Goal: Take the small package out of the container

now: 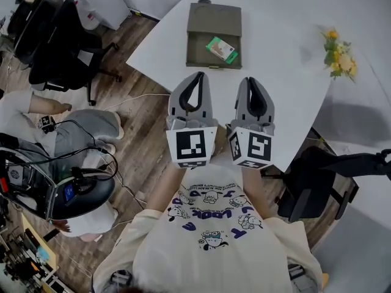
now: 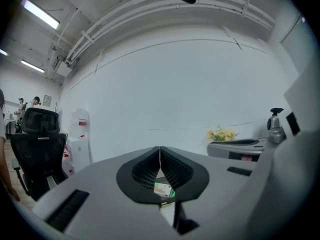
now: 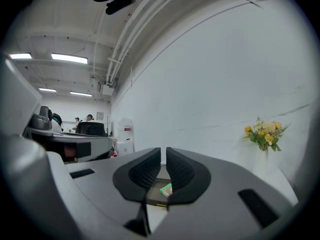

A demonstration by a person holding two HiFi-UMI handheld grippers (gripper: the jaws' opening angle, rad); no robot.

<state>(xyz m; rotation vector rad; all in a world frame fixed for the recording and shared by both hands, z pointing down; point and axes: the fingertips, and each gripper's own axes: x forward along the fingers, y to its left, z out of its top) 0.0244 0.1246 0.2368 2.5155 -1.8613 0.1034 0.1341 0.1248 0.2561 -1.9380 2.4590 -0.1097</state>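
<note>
The small package (image 1: 221, 49), green and white, lies tilted inside the olive container (image 1: 214, 17), in its open lower recess, toward 4 o'clock from the box's middle and close to the right wall. The container rests flat on the white table (image 1: 287, 23), near the table's edge at 7 o'clock. Both grippers hover short of it, at 6 o'clock from the box, side by side over the table's near edge and pointing level toward 12 o'clock. The left gripper (image 1: 199, 76) is clenched and empty: in the left gripper view its dark ribbed jaws meet in a thin line at the tips (image 2: 160, 149), and the package (image 2: 164, 189) shows only far off through the hollow beneath them. The right gripper (image 1: 250, 79) is likewise closed with nothing in it; in the right gripper view its jaws (image 3: 163, 150) stand almost together with a bare slit between them, and the package (image 3: 166, 189) sits in the container (image 3: 156, 198) well beyond. A bunch of yellow flowers (image 1: 339, 54) stands on the table at 3 o'clock from the container, well apart from it. A black office chair (image 1: 58, 38) stands on the wooden floor at 9 o'clock.
</note>
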